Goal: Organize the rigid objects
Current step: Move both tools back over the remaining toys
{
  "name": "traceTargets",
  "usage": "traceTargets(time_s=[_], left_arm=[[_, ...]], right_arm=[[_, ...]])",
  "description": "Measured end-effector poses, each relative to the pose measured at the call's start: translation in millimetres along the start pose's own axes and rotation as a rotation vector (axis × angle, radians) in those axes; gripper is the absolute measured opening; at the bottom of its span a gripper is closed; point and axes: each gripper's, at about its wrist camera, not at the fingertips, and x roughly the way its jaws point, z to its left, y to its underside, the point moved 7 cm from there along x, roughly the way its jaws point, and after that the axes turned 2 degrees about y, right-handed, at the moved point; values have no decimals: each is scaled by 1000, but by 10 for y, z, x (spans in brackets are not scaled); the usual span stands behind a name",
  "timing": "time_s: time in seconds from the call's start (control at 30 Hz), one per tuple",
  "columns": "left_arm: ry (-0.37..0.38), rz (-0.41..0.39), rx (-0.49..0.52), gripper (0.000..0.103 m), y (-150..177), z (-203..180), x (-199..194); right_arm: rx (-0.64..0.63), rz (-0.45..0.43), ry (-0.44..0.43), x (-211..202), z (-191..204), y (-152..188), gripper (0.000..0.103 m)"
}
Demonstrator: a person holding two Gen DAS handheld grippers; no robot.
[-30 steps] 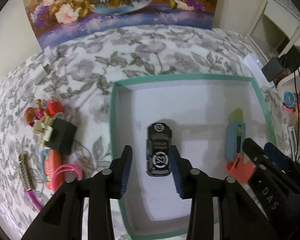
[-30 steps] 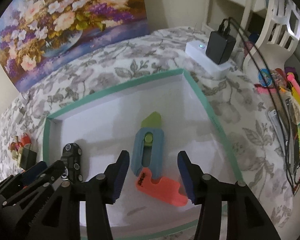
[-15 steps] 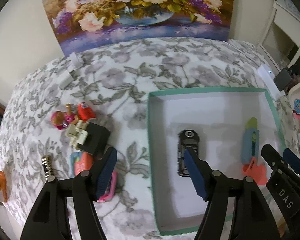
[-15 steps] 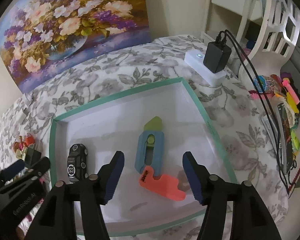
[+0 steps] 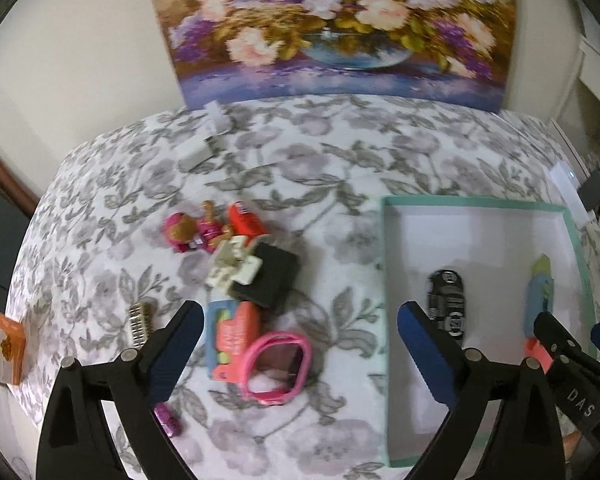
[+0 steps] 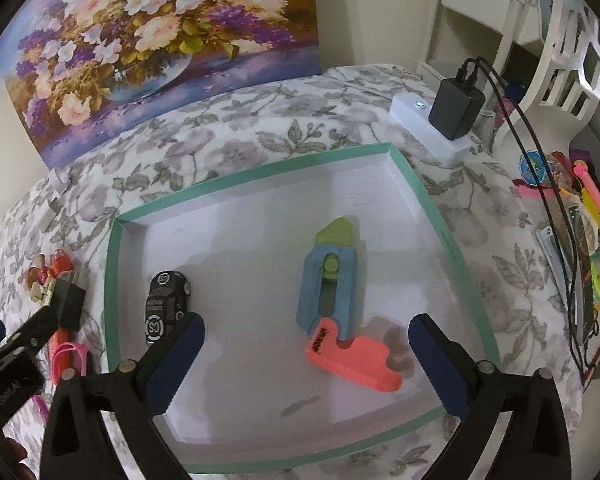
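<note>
A white tray with a teal rim (image 6: 260, 172) lies on the floral cloth. Inside it are a black toy car (image 6: 166, 304), a blue and green toy knife (image 6: 328, 284) and an orange piece (image 6: 352, 356). My right gripper (image 6: 306, 324) hangs over the knife and the orange piece; its jaws are opening and nothing is pressed between its pads. My left gripper (image 5: 300, 314) hovers left of the tray (image 5: 384, 280), its jaws also opening and holding nothing. Under it lie a pink ring (image 5: 278, 364), an orange and blue toy (image 5: 232, 332) and a black block (image 5: 266, 276).
More loose things sit left of the tray: a small doll (image 5: 184, 232), a red piece (image 5: 246, 220), a cream piece (image 5: 232, 264) and a gold comb (image 5: 140, 324). An orange box (image 5: 0, 348) is at the far left. A black charger (image 6: 454, 110) and stationery (image 6: 580, 220) crowd the right.
My left gripper has swung left from astride the black car to over the loose toys, its jaws spreading wide. My right gripper's jaws have also spread, staying over the orange piece.
</note>
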Motion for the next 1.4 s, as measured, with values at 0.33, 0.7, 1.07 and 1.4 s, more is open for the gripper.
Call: traceTargets(time_s=[0.33, 0.7, 1.07, 1.4], left_arm=[[-34, -37, -80, 98, 17, 529, -69], [-74, -88, -144, 98, 3, 1139, -319], [-107, -44, -290, 98, 236, 1944, -327], [-56, 99, -389, 98, 592, 2145, 77]], right_arm=[[-7, -60, -22, -214, 192, -54, 103], [-48, -144, -140, -622, 844, -121, 103], [-177, -110, -270, -668, 1680, 108, 103], [-230, 11, -332, -421, 2130, 432, 103]])
